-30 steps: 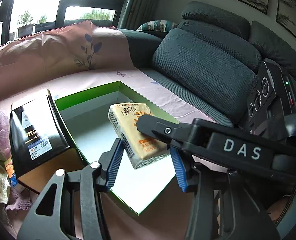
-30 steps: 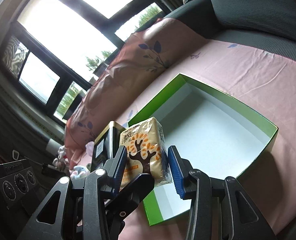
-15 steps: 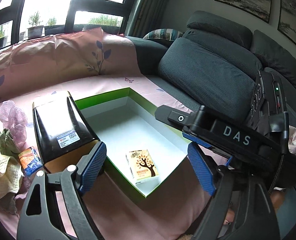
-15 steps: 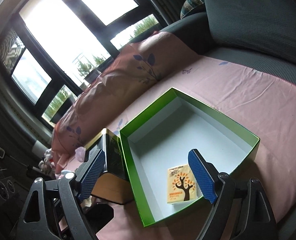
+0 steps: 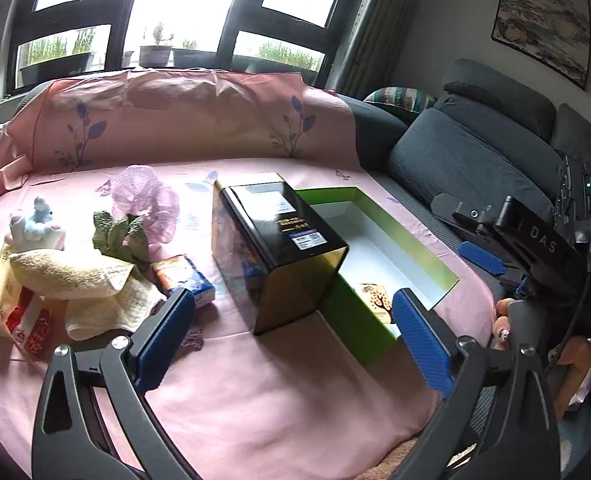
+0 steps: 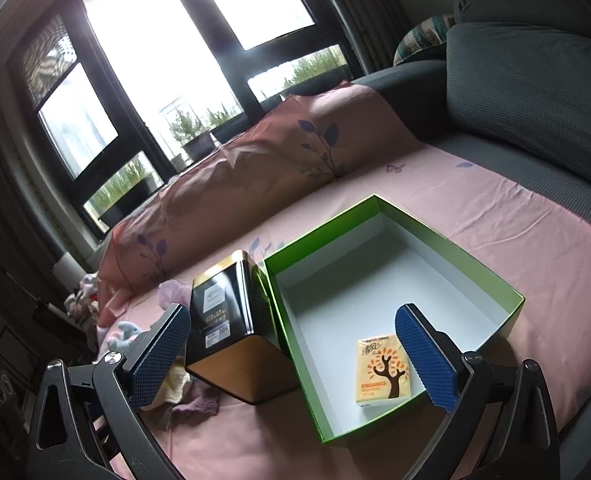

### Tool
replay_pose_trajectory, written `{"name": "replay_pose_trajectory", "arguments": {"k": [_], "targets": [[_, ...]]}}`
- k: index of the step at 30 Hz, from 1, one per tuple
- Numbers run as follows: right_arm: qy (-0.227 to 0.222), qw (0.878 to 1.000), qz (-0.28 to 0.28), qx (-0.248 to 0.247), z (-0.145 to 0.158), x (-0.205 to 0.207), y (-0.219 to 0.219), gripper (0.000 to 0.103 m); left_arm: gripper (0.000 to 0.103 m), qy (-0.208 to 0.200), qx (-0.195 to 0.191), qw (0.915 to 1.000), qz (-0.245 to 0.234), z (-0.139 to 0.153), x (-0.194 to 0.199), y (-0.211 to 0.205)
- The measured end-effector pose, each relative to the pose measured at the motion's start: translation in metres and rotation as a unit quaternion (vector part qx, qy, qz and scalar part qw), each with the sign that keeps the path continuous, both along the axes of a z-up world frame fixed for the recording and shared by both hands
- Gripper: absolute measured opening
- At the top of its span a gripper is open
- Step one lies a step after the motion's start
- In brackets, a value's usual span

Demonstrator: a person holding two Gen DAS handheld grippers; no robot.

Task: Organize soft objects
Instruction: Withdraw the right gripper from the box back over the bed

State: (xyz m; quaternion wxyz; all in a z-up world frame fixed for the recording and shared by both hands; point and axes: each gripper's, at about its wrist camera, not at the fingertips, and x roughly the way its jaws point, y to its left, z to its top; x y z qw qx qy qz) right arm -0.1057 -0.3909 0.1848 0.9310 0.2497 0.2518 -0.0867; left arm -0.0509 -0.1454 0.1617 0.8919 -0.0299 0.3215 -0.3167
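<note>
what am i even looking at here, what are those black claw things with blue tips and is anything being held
Those are two handheld grippers, one in each of a person's hands; no robot arm is involved. Each carries a fisheye camera looking along its two fingers, so each picture is taken from one gripper.

In the left wrist view you see the left gripper up close, and at the right edge the right gripper with the person's hand on it. The right wrist view shows the right gripper from its own camera.

Both sets of jaws are opening, with nothing between them. On the pink sheet sit a green box with a tissue pack lying inside, a black tin beside it, and a heap of soft items: a cream towel, a small plush toy, pink fabric.
</note>
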Motion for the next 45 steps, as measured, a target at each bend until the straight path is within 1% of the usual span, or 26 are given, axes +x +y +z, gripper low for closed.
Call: {"name": "replay_pose_trajectory", "arguments": {"k": [2,4,7,10,12,15,19,25,27,30,33,35,40,42,45], "targets": [[0.000,1.000,0.003,-0.014,0.003,0.001,0.009,0.102,0.099,-0.012,0.011,0.9997,0.017,0.000,0.001,0.014],[0.001,1.000,0.011,-0.026,0.006,0.003,0.018,0.103,0.099,-0.019,0.012,0.9989,0.041,-0.002,0.003,0.030],[0.007,0.999,0.023,-0.043,0.006,0.007,0.032,0.102,0.102,-0.009,0.002,0.9977,0.067,-0.005,0.010,0.054],[0.012,0.998,0.034,-0.060,0.006,0.012,0.046,0.102,0.102,0.002,0.006,0.9948,0.102,-0.012,0.017,0.077],[0.013,0.997,0.040,-0.067,0.006,0.016,0.053,0.102,0.102,0.010,-0.002,0.9922,0.124,-0.016,0.020,0.092],[0.018,0.996,0.042,-0.071,0.004,0.020,0.060,0.102,0.102,0.020,-0.011,0.9900,0.139,-0.021,0.027,0.110],[0.023,0.996,0.047,-0.079,0.003,0.025,0.069,0.102,0.102,0.022,-0.006,0.9856,0.168,-0.028,0.036,0.126],[0.034,0.995,0.048,-0.081,-0.002,0.033,0.075,0.102,0.102,0.022,0.015,0.9816,0.189,-0.049,0.051,0.145],[0.037,0.994,0.049,-0.085,-0.003,0.035,0.079,0.102,0.102,0.023,0.015,0.9793,0.201,-0.058,0.053,0.152],[0.039,0.994,0.048,-0.091,-0.004,0.037,0.082,0.102,0.102,0.039,0.006,0.9778,0.206,-0.072,0.056,0.160],[0.045,0.993,0.051,-0.092,-0.006,0.039,0.084,0.102,0.102,0.055,0.006,0.9768,0.207,-0.080,0.058,0.165],[0.048,0.993,0.055,-0.093,-0.008,0.040,0.087,0.102,0.102,0.055,0.006,0.9750,0.215,-0.080,0.058,0.168],[0.048,0.992,0.065,-0.093,-0.009,0.043,0.098,0.102,0.102,0.059,-0.011,0.9726,0.224,-0.076,0.056,0.178],[0.047,0.992,0.080,-0.091,-0.009,0.044,0.105,0.102,0.102,0.057,-0.009,0.9710,0.232,-0.074,0.054,0.183],[0.051,0.989,0.110,-0.088,-0.012,0.048,0.121,0.102,0.102,0.058,-0.002,0.9656,0.254,-0.074,0.053,0.194]]}}
